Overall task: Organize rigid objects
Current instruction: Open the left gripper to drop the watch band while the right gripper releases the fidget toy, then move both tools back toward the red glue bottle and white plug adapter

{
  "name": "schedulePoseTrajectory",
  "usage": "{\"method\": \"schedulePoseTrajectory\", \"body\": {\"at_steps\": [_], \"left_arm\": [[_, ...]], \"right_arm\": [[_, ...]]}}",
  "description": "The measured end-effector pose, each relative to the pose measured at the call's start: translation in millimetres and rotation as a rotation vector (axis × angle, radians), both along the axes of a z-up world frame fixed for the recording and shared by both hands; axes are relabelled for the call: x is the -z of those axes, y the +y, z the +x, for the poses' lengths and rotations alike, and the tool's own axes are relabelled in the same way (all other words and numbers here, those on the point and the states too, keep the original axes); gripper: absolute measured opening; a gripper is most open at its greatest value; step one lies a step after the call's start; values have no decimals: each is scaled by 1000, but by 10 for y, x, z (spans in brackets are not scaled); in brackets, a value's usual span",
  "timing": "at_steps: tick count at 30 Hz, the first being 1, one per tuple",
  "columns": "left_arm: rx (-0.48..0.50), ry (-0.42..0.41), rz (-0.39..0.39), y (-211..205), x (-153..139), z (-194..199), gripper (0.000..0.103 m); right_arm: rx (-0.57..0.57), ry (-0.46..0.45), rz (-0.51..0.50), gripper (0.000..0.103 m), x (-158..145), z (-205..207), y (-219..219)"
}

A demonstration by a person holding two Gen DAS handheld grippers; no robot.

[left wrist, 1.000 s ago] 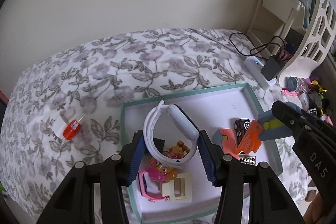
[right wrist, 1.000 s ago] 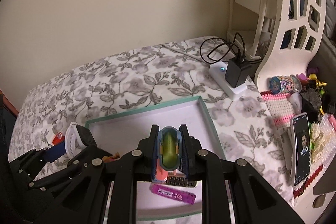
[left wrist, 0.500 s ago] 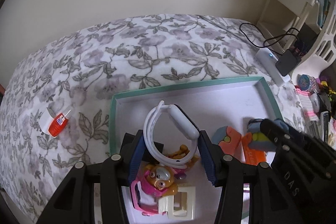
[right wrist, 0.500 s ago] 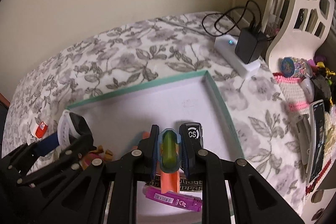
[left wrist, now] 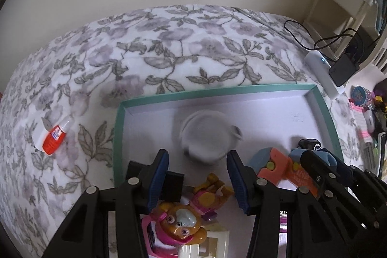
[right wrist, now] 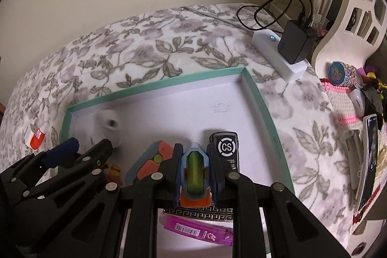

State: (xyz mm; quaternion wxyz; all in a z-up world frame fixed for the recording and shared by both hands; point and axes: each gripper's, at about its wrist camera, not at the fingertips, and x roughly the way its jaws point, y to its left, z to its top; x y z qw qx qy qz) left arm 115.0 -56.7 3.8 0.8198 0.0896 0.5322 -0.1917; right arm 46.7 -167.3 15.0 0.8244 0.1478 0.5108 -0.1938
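- Left tool (left wrist: 197, 174) is hovering with fingers apart; the blurred white watch (left wrist: 205, 137) is sitting at its 12 o'clock inside the teal-rimmed tray (left wrist: 117, 134).
- Right tool (right wrist: 195, 169) is staying clamped on a blue-orange toy (right wrist: 195, 173) over the tray's 5 o'clock area.

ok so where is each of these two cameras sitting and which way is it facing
Left wrist: sits on the left tool, looking forward and down into the teal tray at a blurred white watch; its own open blue-padded fingers show, with the right tool at lower right.
Right wrist: sits on the right tool, facing the same tray; its fingers clamp a blue and orange toy, with the left tool at lower left.
Shared: tray, floral bedspread, red-labelled bottle, white charger.
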Motion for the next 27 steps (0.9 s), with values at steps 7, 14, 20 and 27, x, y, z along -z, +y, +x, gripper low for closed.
{"method": "schedulePoseTrajectory", "body": {"at_steps": [7,14,20,27], "left_arm": [[-4,6,-2,12,-40,7,55],[-17,-7,-16,56,-222,4,70],[-39,-26,-31,168,-411,19,71],[-77,-57,-35,318,-594,44,76]], "right_arm": [[9,18,41,21,-28,3,-19],[18,-22,44,23,-246,-45,-37],[6,-62,20,23,-437,-69,-10],[11,-85,1,23,-548,-93,2]]}}
